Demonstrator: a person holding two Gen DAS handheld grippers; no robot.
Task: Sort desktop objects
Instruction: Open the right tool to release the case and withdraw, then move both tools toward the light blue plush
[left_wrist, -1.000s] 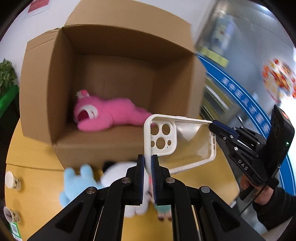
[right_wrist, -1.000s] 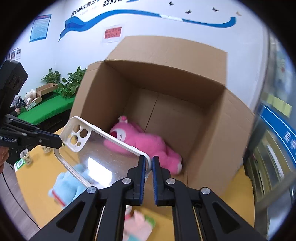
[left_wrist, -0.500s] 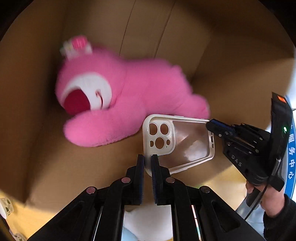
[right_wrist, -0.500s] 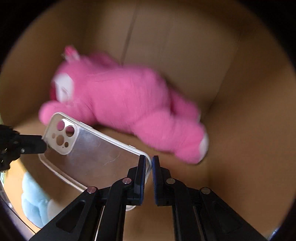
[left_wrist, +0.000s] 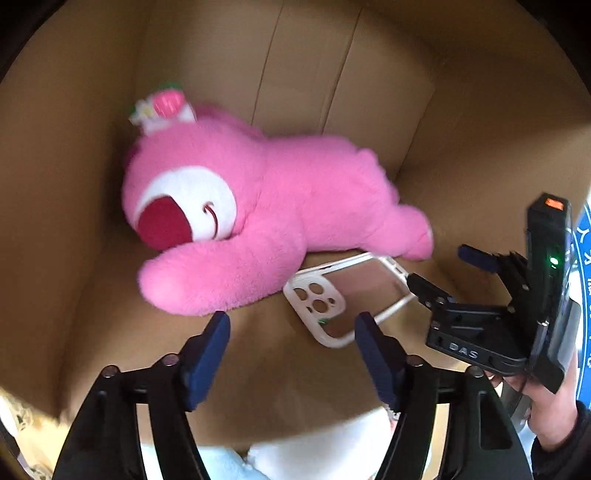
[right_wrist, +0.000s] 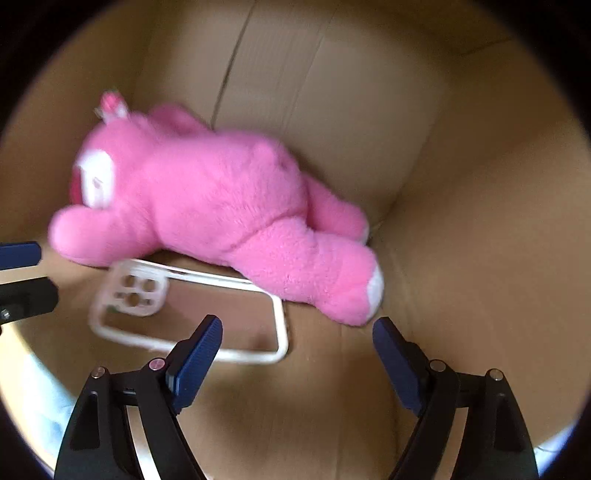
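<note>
A clear phone case with a white rim (left_wrist: 351, 295) (right_wrist: 192, 314) lies on the floor of the cardboard box (left_wrist: 369, 74) (right_wrist: 461, 184), its far edge against a pink plush bear (left_wrist: 258, 221) (right_wrist: 221, 206). Nothing holds it. My left gripper (left_wrist: 291, 328) is open just in front of the case's camera end. My right gripper (right_wrist: 297, 328) is open too, its left finger over the case's near edge. In the left wrist view the right gripper (left_wrist: 443, 267) hangs open at the case's far end. The case looks blurred in the right wrist view.
Box walls close in on all sides. A white plush (left_wrist: 332, 443) and a light blue plush (left_wrist: 229, 465) lie outside below the box's front edge. A person's hand (left_wrist: 554, 417) holds the right gripper.
Both grippers carried the case into the box, shut on its two ends, then opened. The case has dropped to the box floor beside the pink bear.
</note>
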